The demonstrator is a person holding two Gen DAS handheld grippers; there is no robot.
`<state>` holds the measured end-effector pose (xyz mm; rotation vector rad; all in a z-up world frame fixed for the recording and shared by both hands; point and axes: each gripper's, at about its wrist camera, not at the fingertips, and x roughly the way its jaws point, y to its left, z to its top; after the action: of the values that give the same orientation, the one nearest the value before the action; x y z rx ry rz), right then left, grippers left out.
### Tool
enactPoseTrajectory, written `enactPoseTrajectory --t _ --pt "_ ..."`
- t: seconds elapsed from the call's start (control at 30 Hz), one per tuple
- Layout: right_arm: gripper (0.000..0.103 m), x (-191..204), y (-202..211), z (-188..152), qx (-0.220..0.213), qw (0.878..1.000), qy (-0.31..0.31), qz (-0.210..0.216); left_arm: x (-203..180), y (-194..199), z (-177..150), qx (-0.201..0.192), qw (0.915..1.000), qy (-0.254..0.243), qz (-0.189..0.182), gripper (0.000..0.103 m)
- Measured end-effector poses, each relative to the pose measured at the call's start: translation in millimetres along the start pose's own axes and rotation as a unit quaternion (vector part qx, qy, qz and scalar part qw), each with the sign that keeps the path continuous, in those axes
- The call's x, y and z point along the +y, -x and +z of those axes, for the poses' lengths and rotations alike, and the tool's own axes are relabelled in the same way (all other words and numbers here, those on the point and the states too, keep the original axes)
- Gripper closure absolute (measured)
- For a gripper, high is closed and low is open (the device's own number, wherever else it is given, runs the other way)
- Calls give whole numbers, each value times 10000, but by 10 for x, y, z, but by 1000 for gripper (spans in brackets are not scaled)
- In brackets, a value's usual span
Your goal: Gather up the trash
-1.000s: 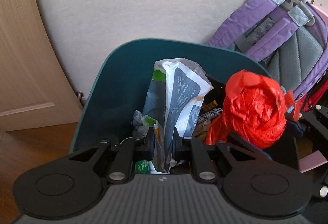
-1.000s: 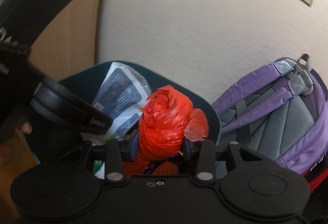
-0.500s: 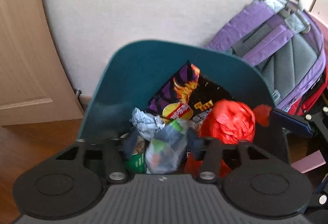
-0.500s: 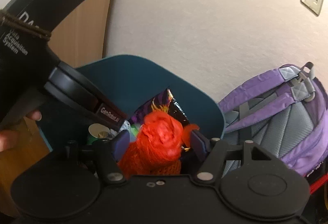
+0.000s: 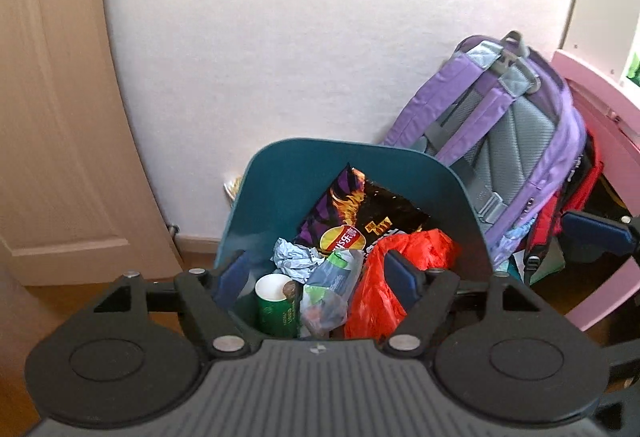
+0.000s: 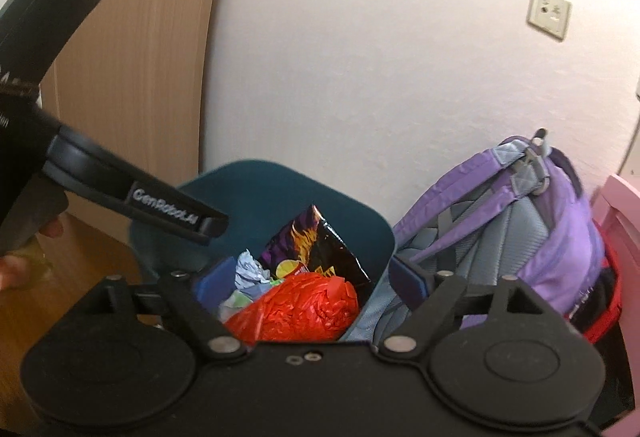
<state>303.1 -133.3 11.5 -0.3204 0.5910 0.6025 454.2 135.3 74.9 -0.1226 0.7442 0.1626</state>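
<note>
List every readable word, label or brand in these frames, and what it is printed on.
"GenRobot.AI": white lettering on the black arm of the left tongs.
Logo and gold characters on the black and purple crisp bag: too blurred to read.
Print on the green paper cup: too small to read.

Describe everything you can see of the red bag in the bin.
The red bag is thin, crinkled, glossy plastic, bunched into a loose lump. It lies inside the teal bin at its right side, on top of other trash, against the black chip bag behind and a clear wrapper on its left. Neither gripper holds it.
</note>
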Motion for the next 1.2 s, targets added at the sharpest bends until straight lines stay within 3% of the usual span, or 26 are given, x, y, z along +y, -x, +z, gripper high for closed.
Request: enactPoseTrajectory --t 0.13,0.57,0.7,0.87,1.2 --pt "14 -33 270 -34 -149 9994 -291 114 -19 312 -124 -208 9998 -80 6 23" --pt "0 89 1060 -316 -755 9906 -1028 490 -20 1165 -693 -831 9961 -282 -59 21" --pt "0 162 1289 -403 -982 9868 -1156 565 -20 1373 -883 -1038 9940 -339 -9 20" --pt "0 229 1516 -498 -1261 9824 -1247 591 -13 1606 -1083 -1406 9893 -362 125 2" --pt "0 279 1745 -708 -1502 9748 -1544 576 -13 1892 -1428 -1896 9809 -290 315 2"
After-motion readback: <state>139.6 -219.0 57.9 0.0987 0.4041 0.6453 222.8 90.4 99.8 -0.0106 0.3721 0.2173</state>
